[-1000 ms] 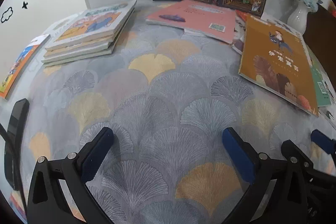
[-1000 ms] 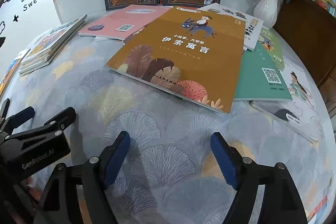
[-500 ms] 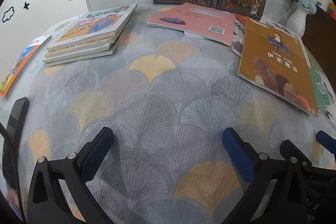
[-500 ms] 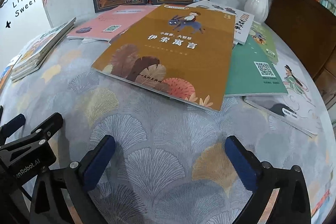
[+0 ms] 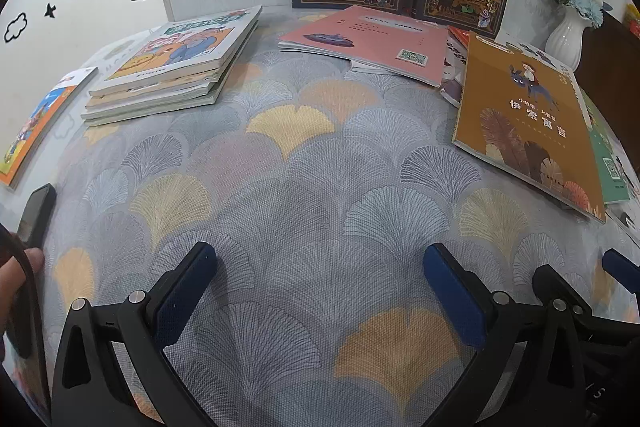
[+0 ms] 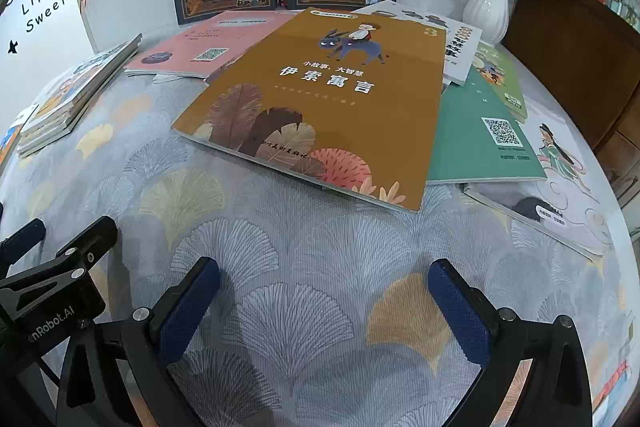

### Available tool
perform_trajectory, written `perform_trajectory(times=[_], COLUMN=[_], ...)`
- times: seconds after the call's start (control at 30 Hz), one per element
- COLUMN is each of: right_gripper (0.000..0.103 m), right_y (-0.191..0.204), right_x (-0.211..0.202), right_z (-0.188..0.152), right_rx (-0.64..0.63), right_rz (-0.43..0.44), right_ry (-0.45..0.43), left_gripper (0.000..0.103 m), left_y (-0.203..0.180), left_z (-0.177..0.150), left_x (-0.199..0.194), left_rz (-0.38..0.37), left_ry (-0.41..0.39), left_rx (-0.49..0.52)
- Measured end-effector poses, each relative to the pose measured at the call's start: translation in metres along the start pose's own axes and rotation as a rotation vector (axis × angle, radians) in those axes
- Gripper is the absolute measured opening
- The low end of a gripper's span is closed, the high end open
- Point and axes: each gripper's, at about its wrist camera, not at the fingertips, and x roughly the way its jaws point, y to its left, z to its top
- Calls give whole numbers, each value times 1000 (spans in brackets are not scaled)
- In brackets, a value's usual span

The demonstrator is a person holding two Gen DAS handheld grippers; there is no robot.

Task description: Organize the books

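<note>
Both our tools are spread wide and hold nothing: the left tool [image 5: 320, 277] and right tool [image 6: 324, 291] hover low over the patterned surface [image 6: 320, 247]. The brown book [image 6: 320, 99] lies at frame centre in the right view, overlapping the green book [image 6: 476, 131]. We judge it thin, light and floppy; its free near corner seems the best place to pinch.

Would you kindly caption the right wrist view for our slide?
Open right hand-held gripper hovers over the patterned tablecloth, facing the brown book.
</note>
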Motion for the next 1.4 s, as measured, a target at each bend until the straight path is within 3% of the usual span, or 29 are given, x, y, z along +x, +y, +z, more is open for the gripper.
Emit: perform_trajectory(times=[1.4], right_gripper=[103], right_y=[-1], right_x=[2], right_z=[3], right_rx=[-3], right_rz=[2], right_ry=[1], left_gripper=[103], left_y=[0], left_z=[0], left_x=[1], left_rz=[2], left_ry=[-1], left_rx=[-2])
